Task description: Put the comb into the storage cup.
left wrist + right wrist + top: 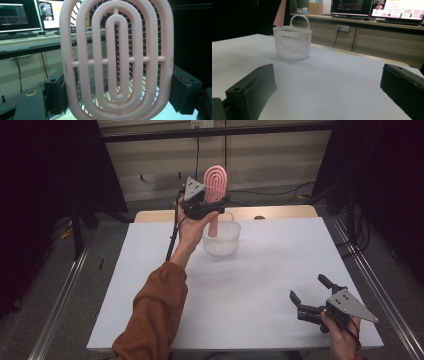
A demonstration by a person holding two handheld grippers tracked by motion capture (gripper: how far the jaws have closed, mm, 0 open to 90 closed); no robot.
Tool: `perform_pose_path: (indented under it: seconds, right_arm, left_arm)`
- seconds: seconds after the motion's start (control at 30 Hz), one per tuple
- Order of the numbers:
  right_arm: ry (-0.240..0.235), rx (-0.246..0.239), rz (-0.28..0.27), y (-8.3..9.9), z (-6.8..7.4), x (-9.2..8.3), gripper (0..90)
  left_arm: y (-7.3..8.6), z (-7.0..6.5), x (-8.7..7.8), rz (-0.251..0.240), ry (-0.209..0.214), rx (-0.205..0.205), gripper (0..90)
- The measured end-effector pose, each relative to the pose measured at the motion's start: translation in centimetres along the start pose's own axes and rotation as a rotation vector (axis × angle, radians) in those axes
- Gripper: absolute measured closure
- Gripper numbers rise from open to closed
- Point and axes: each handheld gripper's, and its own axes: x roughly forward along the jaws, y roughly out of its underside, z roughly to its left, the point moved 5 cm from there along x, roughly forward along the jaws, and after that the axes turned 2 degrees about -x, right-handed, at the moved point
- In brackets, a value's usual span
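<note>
Pink hairbrush (216,185) clamped upright in left hand-held gripper (212,206) above white basket (221,242).

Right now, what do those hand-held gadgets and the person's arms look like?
Each black two-jaw gripper, left and right, carries a grey three-cornered plate dotted with small holes. A black cable trails from the left one. The left arm wears a rust-orange sleeve.

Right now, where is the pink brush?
In the high view the pink brush is at the table's far side, left of centre, held upright by the left gripper, with its handle reaching down into the white basket.
</note>
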Motion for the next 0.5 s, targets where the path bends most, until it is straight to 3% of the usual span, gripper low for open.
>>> perform_pose_path:
  seconds: [0.5]
  right_arm:
    - [-0.002,-0.003,0.0,0.0,0.0,-0.1,0.0]
  left_arm:
    - [1.9,0.4,1.3,0.019,-0.013,-0.023,19.4]
